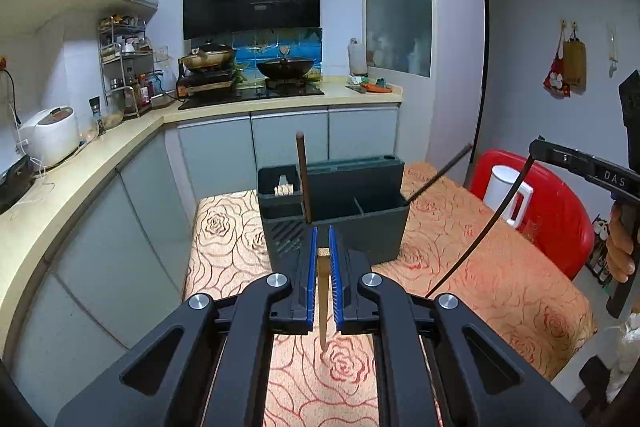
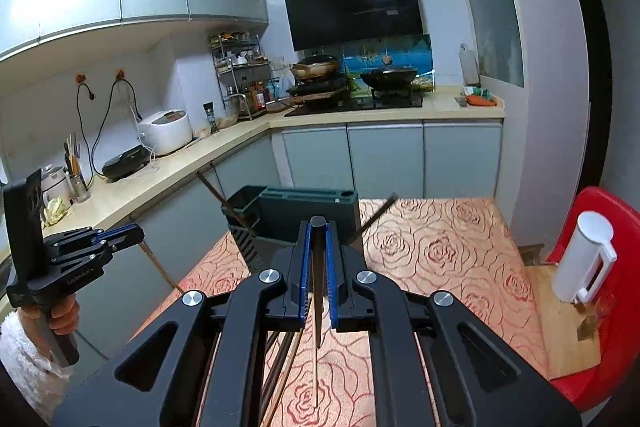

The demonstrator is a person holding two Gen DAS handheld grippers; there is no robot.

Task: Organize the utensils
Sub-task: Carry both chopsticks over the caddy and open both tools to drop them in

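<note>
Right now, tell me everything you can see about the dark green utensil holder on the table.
The dark green plastic utensil holder is a boxy caddy standing upright on the rose-patterned tablecloth. It has a taller slotted block behind, open divided bins in front, and slanted vent slits low on one side. A dark brown chopstick stands in one bin and another dark chopstick leans out over its right rim. Neither hand-held gripper touches it.

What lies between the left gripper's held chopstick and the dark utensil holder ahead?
In the left wrist view, only bare rose-patterned tablecloth separates the left gripper, its jaws shut on a light chopstick, from the utensil holder.
</note>
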